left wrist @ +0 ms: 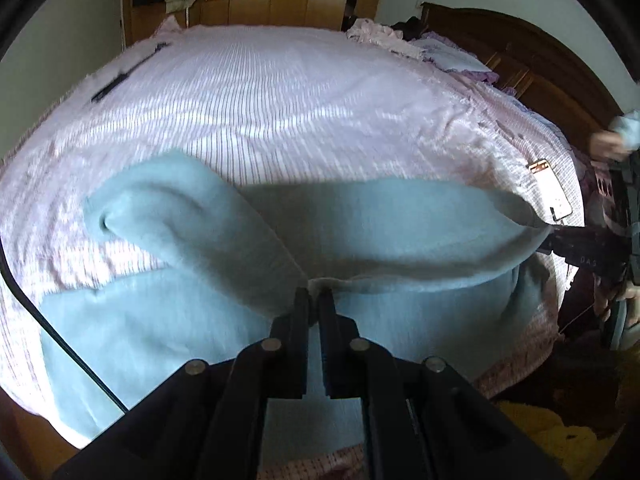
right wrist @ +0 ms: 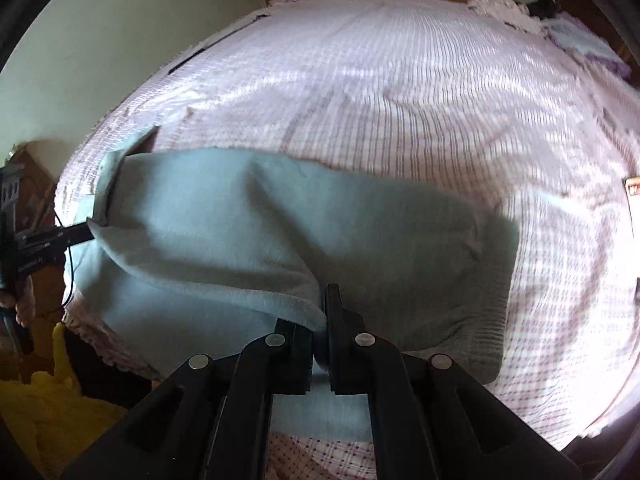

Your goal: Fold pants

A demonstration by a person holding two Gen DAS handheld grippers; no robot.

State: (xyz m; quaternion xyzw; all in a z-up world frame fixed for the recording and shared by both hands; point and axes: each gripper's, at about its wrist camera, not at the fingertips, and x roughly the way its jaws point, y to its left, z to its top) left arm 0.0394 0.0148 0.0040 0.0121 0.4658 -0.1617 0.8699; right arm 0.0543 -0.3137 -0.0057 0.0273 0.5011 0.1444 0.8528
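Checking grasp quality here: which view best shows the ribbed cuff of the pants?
The right wrist view. The grey ribbed cuff lies flat on the bedspread, unobstructed, beside the right gripper, which pinches the pants. The left wrist view shows only blue fleece held by the left gripper; no ribbing is discernible there.

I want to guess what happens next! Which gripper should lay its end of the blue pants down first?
Probably neither alone. The left gripper and right gripper are both shut on the lifted edge of the blue pants, stretched between them over the bed. If one must lead, I can't tell which.
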